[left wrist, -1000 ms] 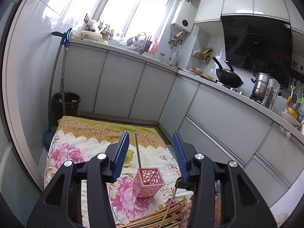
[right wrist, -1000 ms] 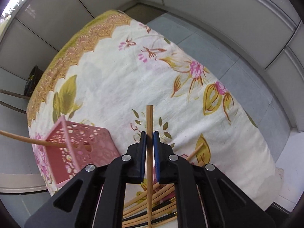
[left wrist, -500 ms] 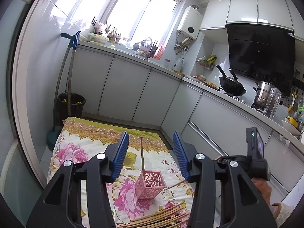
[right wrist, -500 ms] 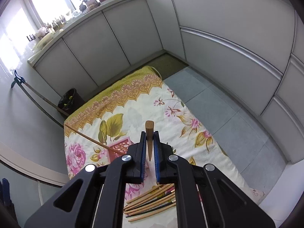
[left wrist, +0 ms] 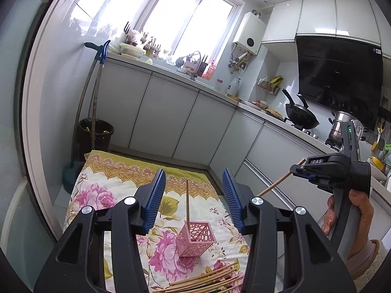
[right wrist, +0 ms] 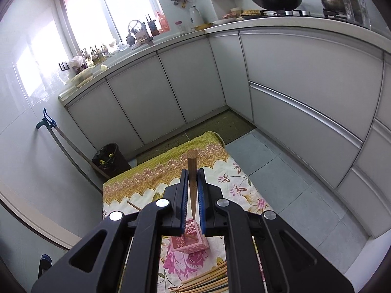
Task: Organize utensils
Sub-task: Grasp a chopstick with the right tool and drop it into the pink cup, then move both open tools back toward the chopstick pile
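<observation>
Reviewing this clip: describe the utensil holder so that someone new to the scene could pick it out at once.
Start at the floral cloth spread over the kitchen floor in front of the white cabinets. Near the middle of it stands a small pink square holder with cut-out lattice walls. It is the only upright container there, with one chopstick standing in it, while the other chopsticks lie loose in a bundle nearby.

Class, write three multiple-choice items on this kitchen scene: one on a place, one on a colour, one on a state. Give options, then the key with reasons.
1. Where do the loose chopsticks lie?
A. on the counter
B. on the floral cloth
C. in the wok

2. What colour is the cut-out holder?
A. pink
B. green
C. black

3. How is the right gripper?
A. wide open, nothing in it
B. shut on one chopstick
C. shut on the holder

Key: 1 B, they lie on the cloth near the holder; 2 A, its walls are pink; 3 B, a stick sits clamped between its pads.
</observation>
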`<state>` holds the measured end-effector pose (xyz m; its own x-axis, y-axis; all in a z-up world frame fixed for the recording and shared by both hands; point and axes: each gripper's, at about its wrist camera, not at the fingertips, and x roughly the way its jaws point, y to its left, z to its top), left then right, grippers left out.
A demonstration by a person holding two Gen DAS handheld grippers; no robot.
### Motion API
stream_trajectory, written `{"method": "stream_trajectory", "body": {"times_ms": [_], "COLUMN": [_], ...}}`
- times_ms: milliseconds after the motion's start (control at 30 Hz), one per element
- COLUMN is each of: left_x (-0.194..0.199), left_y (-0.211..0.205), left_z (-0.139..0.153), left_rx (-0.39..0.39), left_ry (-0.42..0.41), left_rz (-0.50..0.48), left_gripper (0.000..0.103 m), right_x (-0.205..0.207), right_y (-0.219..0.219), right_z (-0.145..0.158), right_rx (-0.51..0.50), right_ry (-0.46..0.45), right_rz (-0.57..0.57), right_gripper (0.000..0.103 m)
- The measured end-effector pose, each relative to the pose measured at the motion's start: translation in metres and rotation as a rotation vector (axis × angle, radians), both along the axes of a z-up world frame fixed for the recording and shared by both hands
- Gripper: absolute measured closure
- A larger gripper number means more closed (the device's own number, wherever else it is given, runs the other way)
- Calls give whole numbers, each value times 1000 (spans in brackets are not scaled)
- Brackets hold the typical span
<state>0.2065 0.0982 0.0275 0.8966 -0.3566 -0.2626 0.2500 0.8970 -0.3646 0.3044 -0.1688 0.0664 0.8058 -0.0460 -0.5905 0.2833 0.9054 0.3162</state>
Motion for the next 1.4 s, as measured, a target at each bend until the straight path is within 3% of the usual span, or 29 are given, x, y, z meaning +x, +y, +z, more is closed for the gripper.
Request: {"method": "stream_trajectory", "body": {"times_ms": [433,733,800,867,900,967,1067,1233,1400], "left_x": [8,9,9,8,8,7,4,-6,-11], "left_y": [7,4,3,3,3,4,4,-4,-27], "left_z": [-8,-10,-10,-9,-9,-8,-7,-3,-5], "left_rx": [4,11,14,10,9,7,0,17,88], "left_ry": [30,36,34,27,24,17,1,-42,-42], "left_rz": [18,16,15,21,24,22,26,0,-88], "left_gripper": [58,51,47,39,39,33,21,8,7], "right_x": [61,79,78,74,71,64,48,12,-32], "right_y": [38,47,49,50,50,52,52,43,17], "right_z": [-86,-108,-107,-103,-100,-91,-76,-59,-75], "right_rx": [2,-45,-45,-43,-45,-70,-132,-214,-244], "right_ry": [182,235,229,207,188,140,60,-36,-8], "right_rz": [42,31,39,39,35,15,-33,-115,-130], "right_gripper": [95,94,85,57,52,30,12,7,7]}}
